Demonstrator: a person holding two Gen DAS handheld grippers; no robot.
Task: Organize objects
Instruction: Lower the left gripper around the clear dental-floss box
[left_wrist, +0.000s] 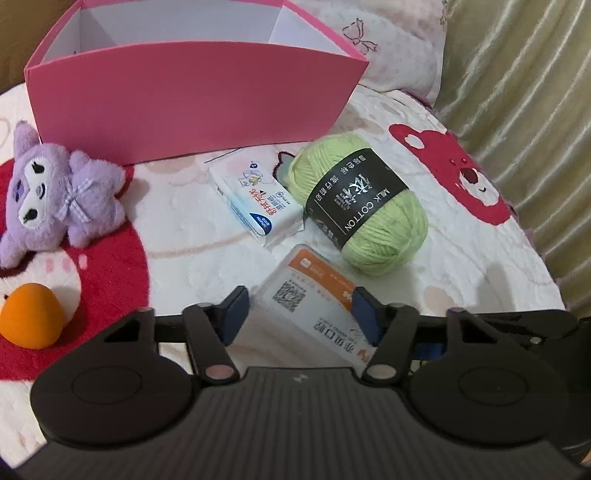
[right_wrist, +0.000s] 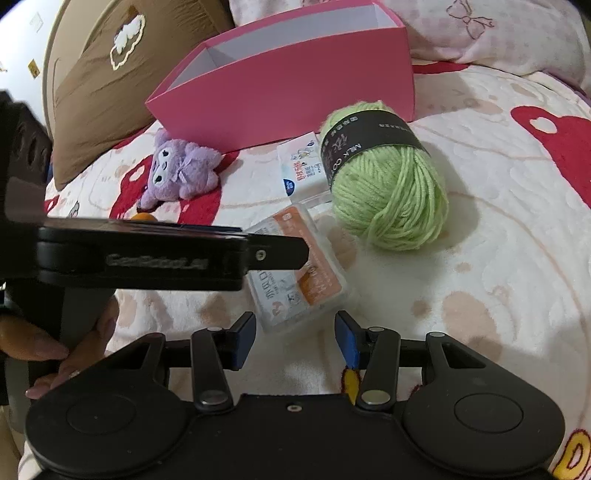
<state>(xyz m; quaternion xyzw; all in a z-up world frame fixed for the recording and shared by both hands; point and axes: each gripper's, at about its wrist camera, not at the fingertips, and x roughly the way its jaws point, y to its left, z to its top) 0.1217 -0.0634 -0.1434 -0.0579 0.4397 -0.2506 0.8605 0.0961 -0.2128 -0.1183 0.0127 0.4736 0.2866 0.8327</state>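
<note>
**Left tool straddling the orange-and-white box on the bed**

The left tool (left_wrist: 300, 314) is spreading its fingers wide around the orange-and-white plastic box (left_wrist: 308, 314), one blue pad on each side; whether the pads are touching it I cannot tell. Just beyond the tool's tips the green yarn ball (left_wrist: 364, 201) is lying ahead and to the right, with the tissue pack (left_wrist: 255, 197) beside it on the left. Farther ahead the open pink box (left_wrist: 192, 99) is standing on the blanket (left_wrist: 461, 266). Off to the left are lying the purple plush toy (left_wrist: 55, 192) and an orange egg-shaped object (left_wrist: 31, 321).

The right tool (right_wrist: 295, 338) is hovering with its fingers parted and holding nothing, the plastic box just ahead of its tips and the left tool's arm crossing in from its left.
</note>
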